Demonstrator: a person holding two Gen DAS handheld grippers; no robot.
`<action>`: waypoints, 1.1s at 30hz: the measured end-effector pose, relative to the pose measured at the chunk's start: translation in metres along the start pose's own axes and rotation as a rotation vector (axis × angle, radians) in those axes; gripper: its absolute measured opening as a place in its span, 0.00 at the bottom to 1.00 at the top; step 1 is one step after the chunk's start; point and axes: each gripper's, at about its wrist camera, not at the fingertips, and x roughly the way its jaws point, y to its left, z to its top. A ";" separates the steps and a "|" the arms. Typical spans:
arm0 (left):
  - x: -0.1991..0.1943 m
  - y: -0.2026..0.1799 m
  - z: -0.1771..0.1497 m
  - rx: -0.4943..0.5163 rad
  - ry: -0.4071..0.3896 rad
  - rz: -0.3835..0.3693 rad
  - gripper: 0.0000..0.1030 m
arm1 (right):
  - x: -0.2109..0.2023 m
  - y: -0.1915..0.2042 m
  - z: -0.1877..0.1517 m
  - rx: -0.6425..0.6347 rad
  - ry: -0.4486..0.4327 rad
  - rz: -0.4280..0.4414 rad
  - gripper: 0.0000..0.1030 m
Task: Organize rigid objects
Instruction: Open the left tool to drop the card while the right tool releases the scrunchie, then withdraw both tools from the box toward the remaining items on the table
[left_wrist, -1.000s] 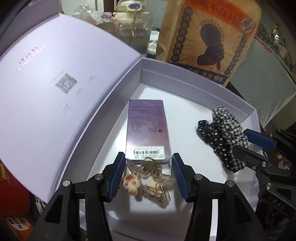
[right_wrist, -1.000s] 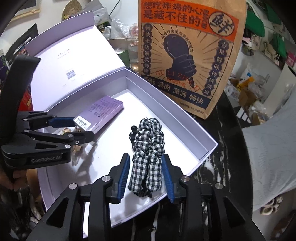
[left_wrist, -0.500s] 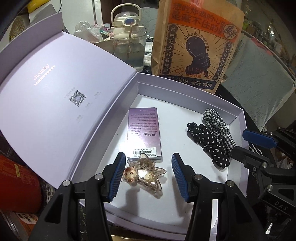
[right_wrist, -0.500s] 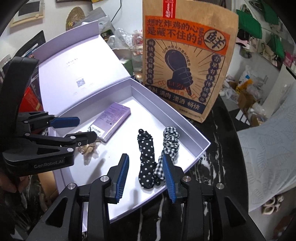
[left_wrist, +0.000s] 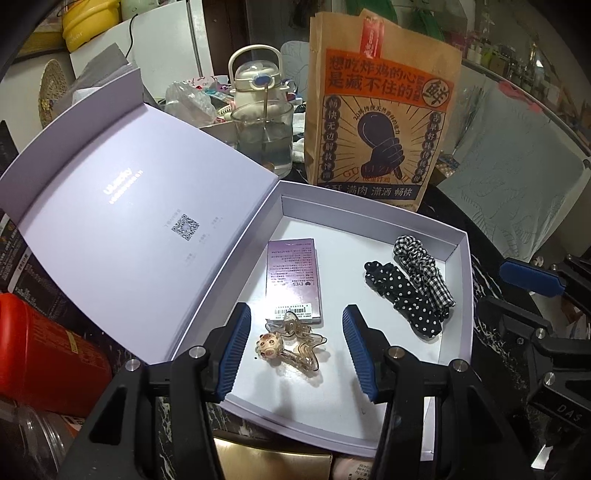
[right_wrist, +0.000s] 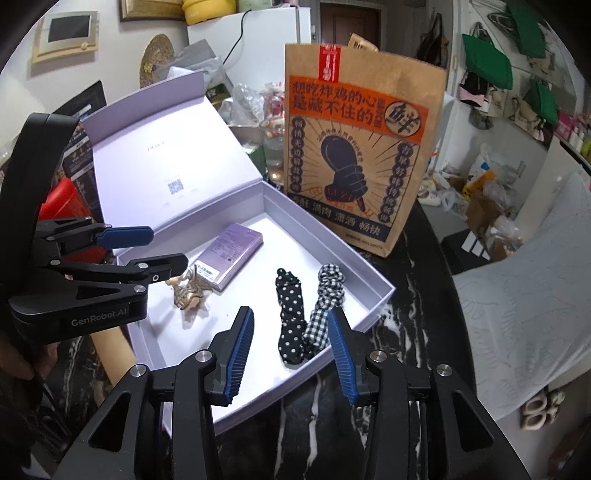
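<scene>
Hair things and a small carton lie in an open lilac box (left_wrist: 458, 295) on a dark marbled bench (right_wrist: 413, 295), its lid (left_wrist: 140, 229) tilted back to the left. Along the box's right side a polka-dot scrunchie (left_wrist: 402, 295) and a checked scrunchie (left_wrist: 421, 267) rest side by side, touching. The purple carton (left_wrist: 293, 282) lies flat near the middle of the floor, and a clear amber hair clip (left_wrist: 291, 345) with a small round charm sits just in front of it, touching its near end.

Above the clip hangs the left claw (left_wrist: 295, 347), its blue pads apart on either side with nothing pinched. The right claw (right_wrist: 291, 354) is over the box's near right edge, its jaws opening, the scrunchies' near ends showing between the pads but untouched. A brown paper bag (right_wrist: 354, 158) with orange print stands behind the box.
</scene>
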 end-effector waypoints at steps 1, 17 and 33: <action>-0.002 0.000 0.000 -0.002 -0.004 0.001 0.50 | -0.003 0.000 0.000 0.000 -0.005 -0.004 0.41; -0.046 -0.003 -0.007 -0.015 -0.046 -0.013 0.65 | -0.054 0.009 -0.003 -0.010 -0.098 -0.045 0.54; -0.092 -0.008 -0.030 -0.018 -0.126 0.030 1.00 | -0.098 0.020 -0.020 -0.005 -0.181 -0.068 0.77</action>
